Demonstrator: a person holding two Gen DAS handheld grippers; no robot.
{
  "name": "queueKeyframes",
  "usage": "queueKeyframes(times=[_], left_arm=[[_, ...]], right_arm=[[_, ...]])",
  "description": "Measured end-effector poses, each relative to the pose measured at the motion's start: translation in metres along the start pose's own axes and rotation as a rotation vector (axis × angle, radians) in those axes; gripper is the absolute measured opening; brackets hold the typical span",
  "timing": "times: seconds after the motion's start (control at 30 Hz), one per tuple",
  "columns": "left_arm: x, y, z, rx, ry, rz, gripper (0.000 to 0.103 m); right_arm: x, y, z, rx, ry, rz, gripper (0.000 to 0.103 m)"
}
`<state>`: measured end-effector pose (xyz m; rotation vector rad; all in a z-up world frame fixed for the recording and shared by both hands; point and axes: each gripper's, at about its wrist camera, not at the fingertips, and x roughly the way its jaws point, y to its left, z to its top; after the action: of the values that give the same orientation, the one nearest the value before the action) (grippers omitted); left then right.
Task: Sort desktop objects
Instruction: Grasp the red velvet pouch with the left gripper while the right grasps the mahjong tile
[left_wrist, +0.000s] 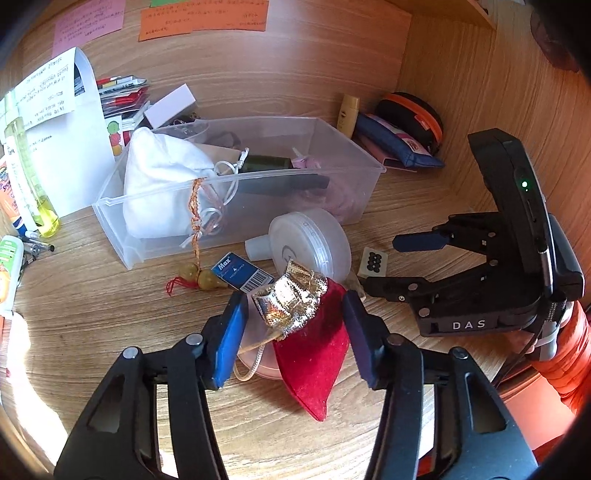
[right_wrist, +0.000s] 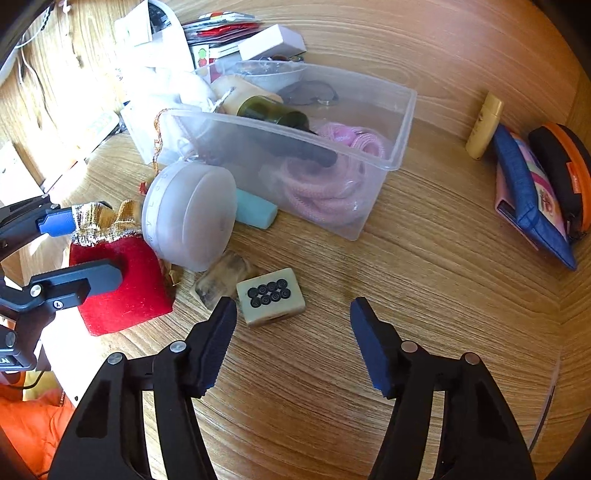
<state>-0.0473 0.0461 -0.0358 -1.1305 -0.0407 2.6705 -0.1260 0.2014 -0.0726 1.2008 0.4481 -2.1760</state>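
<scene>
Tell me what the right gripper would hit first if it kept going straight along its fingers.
Probably the bare wooden desk. The right gripper points steeply down with nothing between its open jaws. The dotted tile lies just inside the left finger's line, so that finger might clip it; depth is unclear.

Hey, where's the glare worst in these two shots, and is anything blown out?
Left wrist view: sunlight whitens the lower-left desk, detail lost; red pouch stays sharp. Right wrist view: upper-left clutter by the clear bin washes out; fisheye bends the wood grain.
</scene>
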Motion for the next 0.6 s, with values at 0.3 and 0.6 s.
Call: queueKeyframes(times=[0.3, 0.6], left_arm=[[-0.004, 0.002, -0.002, -0.006, -0.015, -0.021, 0.031], [-0.028, 0.007, -0.001, -0.027, -0.078, -0.017, 0.023]], right_arm=[[0.005, 0.007, 0.002, -0.016, 0.008, -0.002, 0.031], [-0.012, 0.001, 0.002, 0.028, -0.033, -0.001, 0.031]])
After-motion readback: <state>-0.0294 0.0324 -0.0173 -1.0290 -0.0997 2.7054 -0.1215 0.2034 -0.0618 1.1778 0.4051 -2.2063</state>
